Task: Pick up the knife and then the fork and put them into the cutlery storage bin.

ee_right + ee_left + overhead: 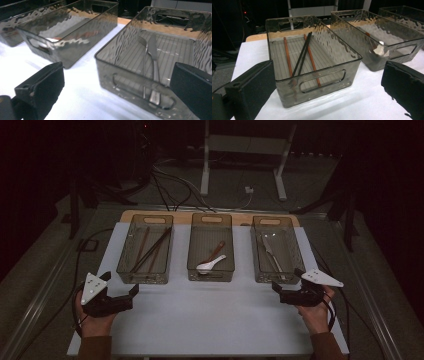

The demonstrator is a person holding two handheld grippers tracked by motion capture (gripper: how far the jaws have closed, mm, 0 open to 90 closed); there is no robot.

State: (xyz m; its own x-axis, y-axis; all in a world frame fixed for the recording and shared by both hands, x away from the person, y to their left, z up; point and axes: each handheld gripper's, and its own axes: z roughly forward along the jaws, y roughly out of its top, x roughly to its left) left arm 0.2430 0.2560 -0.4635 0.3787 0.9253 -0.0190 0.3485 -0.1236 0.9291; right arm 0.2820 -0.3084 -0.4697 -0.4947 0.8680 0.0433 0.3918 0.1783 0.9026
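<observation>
**Both grippers held open in front of three sorting bins**

The left gripper (120, 295) sat at about 8 o'clock on the white table (210, 320), held in the person's left hand (95, 322). Its jaws stood wide apart and gripped nothing. Just ahead of it, toward 12 o'clock, stood the left bin (145, 249), a smoky clear tub with handle slots. In the left gripper view the bin (312, 82) lay between the two black jaws but was touched by neither. Inside it lay the chopsticks (302, 57): a dark pair crossing over a reddish-brown pair, all running lengthwise along the ribbed floor.

The right gripper (287, 287) rested at about 4 o'clock, held in the right hand (315, 315), its jaws likewise spread wide and empty. Directly in front of it stood the right bin (277, 249). In the right gripper view a metal fork (144, 62) and a knife (153, 52) lay side by side along that bin's floor, handles toward the near wall.

The middle bin (211, 247) stood between the other two, near them but apart. It held a white spoon (210, 265) and a brown spoon (216, 251), the brown one lying just beyond the white toward 1 o'clock.
</observation>
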